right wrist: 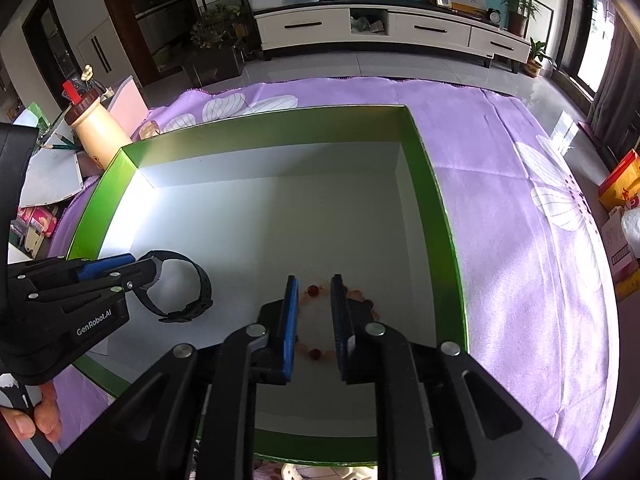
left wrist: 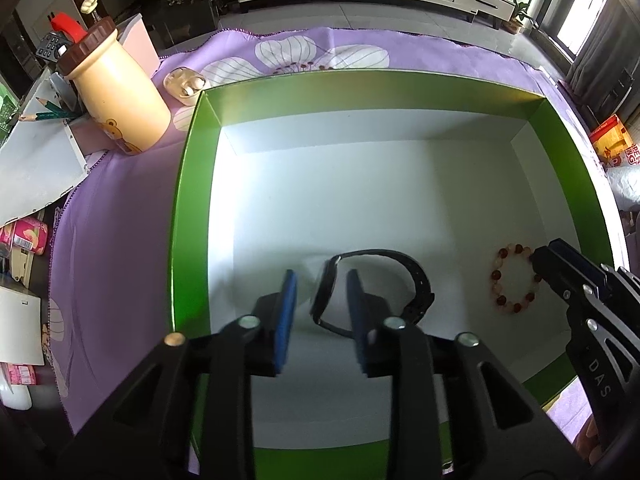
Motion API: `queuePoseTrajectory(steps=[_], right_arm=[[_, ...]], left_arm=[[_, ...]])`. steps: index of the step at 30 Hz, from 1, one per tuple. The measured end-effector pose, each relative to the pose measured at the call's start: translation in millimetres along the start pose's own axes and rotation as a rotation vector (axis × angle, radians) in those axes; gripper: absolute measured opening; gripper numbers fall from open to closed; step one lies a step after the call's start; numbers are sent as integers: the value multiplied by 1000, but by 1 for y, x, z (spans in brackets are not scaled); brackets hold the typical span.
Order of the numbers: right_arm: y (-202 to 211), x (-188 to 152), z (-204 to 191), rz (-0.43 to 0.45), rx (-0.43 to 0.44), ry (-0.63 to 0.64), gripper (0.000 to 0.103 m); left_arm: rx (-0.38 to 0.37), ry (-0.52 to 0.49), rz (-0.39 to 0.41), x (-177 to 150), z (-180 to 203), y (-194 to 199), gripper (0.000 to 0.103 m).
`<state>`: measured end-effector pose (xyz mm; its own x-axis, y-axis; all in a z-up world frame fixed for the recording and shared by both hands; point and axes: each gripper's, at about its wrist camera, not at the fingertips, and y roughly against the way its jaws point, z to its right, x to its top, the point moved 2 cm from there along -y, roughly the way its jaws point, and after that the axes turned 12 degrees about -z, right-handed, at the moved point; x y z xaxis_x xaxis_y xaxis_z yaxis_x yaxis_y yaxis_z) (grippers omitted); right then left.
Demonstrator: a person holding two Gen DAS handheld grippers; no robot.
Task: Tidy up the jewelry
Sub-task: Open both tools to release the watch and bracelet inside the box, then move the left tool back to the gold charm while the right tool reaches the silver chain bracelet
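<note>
A green box [left wrist: 192, 200] with a white floor sits on a purple flowered cloth [left wrist: 120, 240]. Inside it a black wristwatch [left wrist: 416, 280] stands on edge. My left gripper [left wrist: 320, 280] is over it with its blue pads slightly apart; the watch face sits between them, clear of the left pad. A red and cream bead bracelet [left wrist: 516, 280] lies flat on the floor at the right. My right gripper [right wrist: 314, 284] hovers over the bracelet [right wrist: 314, 354], jaws narrowly apart, with a bead showing between the tips and nothing pinched. The right wrist view shows the left gripper [right wrist: 156, 270] at the watch [right wrist: 192, 292].
A cream jar with a brown lid [left wrist: 116, 96], pencils [left wrist: 52, 112] and an open earbud case [left wrist: 186, 86] stand left of the box. An orange carton [left wrist: 610, 140] lies off the cloth at the right. A hand [right wrist: 36, 420] holds the left gripper's handle.
</note>
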<state>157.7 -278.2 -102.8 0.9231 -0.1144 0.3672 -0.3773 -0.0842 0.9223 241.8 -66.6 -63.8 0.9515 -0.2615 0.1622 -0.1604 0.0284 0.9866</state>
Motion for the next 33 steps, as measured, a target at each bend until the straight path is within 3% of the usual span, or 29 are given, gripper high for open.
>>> queuePoseTrajectory(steps=[4, 6, 11, 18, 33], right_arm=[[4, -1, 2, 6, -3, -3, 16], [8, -3, 1, 14, -2, -4, 23], [18, -6, -1, 33, -7, 1, 31], [32, -11, -3, 45, -27, 2, 48], [58, -28, -6, 43, -59, -2, 68]], left_arm=[[-1, 1, 10, 0, 0, 4, 38], [-1, 4, 21, -1, 0, 7, 53], [3, 4, 43, -5, -1, 19, 55], [14, 5, 66, -14, -3, 34, 67], [40, 17, 80, -35, -11, 54, 87]])
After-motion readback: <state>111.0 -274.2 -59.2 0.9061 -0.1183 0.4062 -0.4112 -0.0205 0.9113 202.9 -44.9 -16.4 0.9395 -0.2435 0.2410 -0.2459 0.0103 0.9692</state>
